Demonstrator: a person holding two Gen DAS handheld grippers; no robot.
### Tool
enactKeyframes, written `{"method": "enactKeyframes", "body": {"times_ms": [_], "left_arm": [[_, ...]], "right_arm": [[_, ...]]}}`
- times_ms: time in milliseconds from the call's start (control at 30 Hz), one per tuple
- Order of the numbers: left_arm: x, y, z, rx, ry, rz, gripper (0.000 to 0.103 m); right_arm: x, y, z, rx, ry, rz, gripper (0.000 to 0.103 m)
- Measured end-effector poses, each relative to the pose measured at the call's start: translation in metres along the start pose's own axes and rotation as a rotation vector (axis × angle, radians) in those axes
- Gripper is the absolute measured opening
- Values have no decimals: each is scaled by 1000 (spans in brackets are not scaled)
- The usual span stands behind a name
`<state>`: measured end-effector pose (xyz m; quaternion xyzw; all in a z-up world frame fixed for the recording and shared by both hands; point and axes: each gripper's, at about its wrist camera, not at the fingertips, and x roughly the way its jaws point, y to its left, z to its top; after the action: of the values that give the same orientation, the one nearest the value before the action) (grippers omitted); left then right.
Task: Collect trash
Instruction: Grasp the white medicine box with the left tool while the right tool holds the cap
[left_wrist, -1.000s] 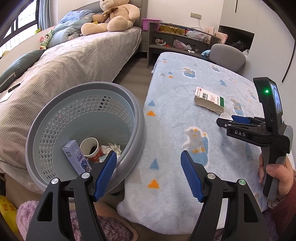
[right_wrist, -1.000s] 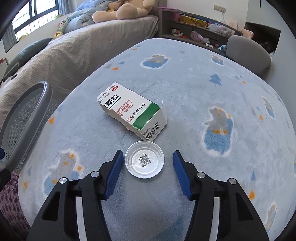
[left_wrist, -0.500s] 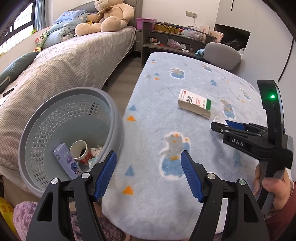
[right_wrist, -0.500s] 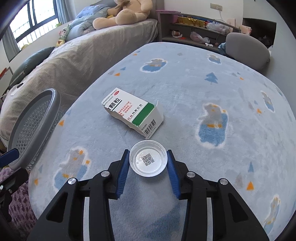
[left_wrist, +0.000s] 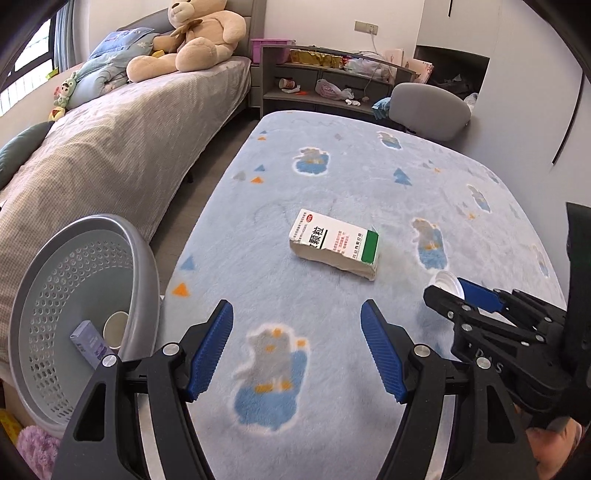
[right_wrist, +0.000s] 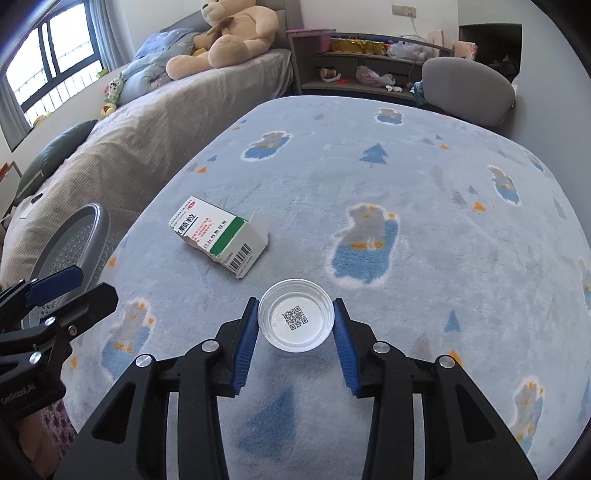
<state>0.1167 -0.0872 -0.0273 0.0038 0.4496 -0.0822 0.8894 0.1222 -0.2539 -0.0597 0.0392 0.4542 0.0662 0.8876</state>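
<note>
A round clear plastic lid (right_wrist: 295, 320) with a QR code sits between the blue pads of my right gripper (right_wrist: 295, 314), which is shut on it just above the blue blanket. In the left wrist view the lid (left_wrist: 446, 282) shows at the tip of the right gripper (left_wrist: 448, 293). A torn white and green medicine box (left_wrist: 334, 243) lies on the blanket, beyond both grippers. My left gripper (left_wrist: 295, 310) stands open over the blanket with nothing between its fingers. The grey perforated basket (left_wrist: 140, 258) stands at the left, off the blanket's edge.
The basket holds a paper cup (left_wrist: 115, 328) and a small purple carton (left_wrist: 88, 343). A bed (left_wrist: 110, 155) with a teddy bear runs along the left. A grey chair (left_wrist: 428, 107) and a cluttered shelf (left_wrist: 332, 81) stand behind the blanket-covered table (left_wrist: 332, 166).
My right gripper closed on the lid and drew back slightly with it. My left gripper moved right, from over the basket's rim to over the blanket.
</note>
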Motion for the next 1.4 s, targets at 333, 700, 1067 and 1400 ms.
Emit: {"method": "enactKeyframes", "body": {"times_ms": [333,700,1067,1400], "left_arm": [[47,-38,20,8,32,16,69],[78,-54,29,10,46,53,69],[80,-25,28,-56,55,103,69],[58,18,22,-97,49,165,69]], "right_arm": [[-9,-35,-3,64,-11,-13,39],[-27,-71,9,142,-66,-10,39],[-31,-79,14,163,-79,5,39],[-31,-73,14,148,-79,6,39]]}}
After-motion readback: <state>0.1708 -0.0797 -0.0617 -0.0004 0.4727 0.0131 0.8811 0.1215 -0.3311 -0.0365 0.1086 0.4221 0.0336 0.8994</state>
